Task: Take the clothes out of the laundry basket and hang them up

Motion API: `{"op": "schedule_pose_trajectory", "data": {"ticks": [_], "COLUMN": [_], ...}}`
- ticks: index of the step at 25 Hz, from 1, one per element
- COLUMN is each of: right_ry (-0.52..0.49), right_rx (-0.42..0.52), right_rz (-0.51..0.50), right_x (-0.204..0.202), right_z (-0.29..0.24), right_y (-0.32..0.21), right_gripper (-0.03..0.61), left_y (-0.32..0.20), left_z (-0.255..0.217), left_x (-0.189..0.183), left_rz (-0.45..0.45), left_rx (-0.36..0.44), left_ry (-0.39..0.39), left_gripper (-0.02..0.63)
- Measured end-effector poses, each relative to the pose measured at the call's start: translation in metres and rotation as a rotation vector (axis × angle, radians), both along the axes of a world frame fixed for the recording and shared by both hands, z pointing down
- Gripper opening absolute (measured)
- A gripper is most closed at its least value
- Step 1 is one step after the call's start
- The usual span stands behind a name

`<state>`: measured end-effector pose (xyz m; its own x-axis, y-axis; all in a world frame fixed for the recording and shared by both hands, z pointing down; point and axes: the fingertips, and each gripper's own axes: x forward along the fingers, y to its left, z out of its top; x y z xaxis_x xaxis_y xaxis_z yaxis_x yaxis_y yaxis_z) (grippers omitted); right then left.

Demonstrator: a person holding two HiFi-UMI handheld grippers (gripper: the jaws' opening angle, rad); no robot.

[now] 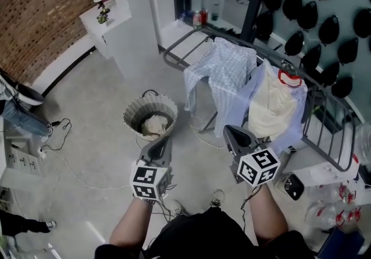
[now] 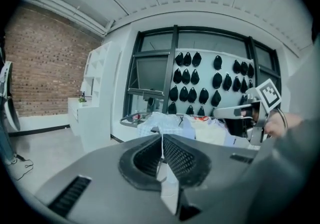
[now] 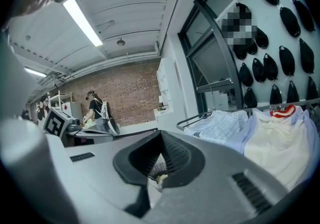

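partly done — a blue-white checked shirt (image 1: 223, 69), a pale blue shirt (image 1: 236, 110) and a cream top (image 1: 272, 104) hang on the dark metal drying rack (image 1: 184, 39); one off-white garment (image 1: 153, 125) lies in the round grey laundry basket (image 1: 130, 112) on the floor. left gripper (image 1: 163, 143) and right gripper (image 1: 232, 134) — both pinched together, empty.

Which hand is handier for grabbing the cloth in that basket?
Left, probably: the left gripper sits beside the laundry basket holding the cream garment, while the right gripper is by the drying rack. Both are shut, empty.
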<state>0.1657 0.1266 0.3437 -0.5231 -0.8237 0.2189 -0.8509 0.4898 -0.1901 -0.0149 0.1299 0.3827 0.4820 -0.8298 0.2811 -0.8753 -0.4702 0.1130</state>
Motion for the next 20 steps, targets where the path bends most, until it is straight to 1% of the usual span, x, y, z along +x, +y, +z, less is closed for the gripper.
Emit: {"op": "schedule_pose_trajectory", "data": {"ticks": [4,10,20], "right_ry": [0.014,0.017,0.015], "right_rx": [-0.01,-0.03,-0.031], "right_rz": [0.061,0.114,0.113], "right_x": [0.012,0.029,0.031], "right_z": [0.004,0.015,0.018], "right_y": [0.007,0.014,0.013], "right_gripper": [0.005,0.005,0.005], "left_y": [-0.005,-0.006,-0.007], "left_z": [0.002,0.012,0.011], "left_x": [0.013,0.031,0.034], "left_rz": [0.059,0.11,0.115], "left_rx": [-0.001,-0.02,-0.017], "left_ry": [0.018,0.026,0.021], "left_gripper": [0.011,0.011,0.011]}}
